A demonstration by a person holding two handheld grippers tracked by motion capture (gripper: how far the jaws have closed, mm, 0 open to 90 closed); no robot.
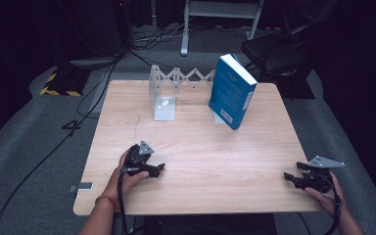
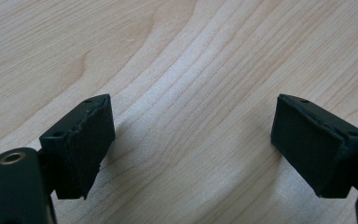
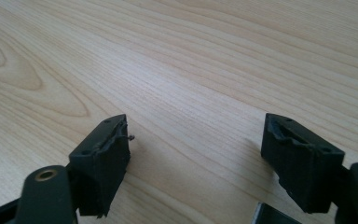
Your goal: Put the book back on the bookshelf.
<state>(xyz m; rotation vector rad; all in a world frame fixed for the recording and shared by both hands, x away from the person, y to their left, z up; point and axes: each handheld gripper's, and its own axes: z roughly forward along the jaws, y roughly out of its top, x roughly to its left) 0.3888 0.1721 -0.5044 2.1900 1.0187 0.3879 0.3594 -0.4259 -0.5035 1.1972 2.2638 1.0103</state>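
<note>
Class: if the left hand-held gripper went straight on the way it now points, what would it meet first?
Probably the tabletop: the left hand-held gripper points slightly down at bare wood, its jaws open with nothing between them. Depth is unclear.

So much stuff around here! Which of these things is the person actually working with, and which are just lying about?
Part of the work:
- blue book, leaning tilted at the table's far side
- folding metal bookend rack beside it
- left tongs, open, empty
- right tongs, open, empty
- wooden table

Just lying about:
- black chair behind the table
- cables on the floor
</note>
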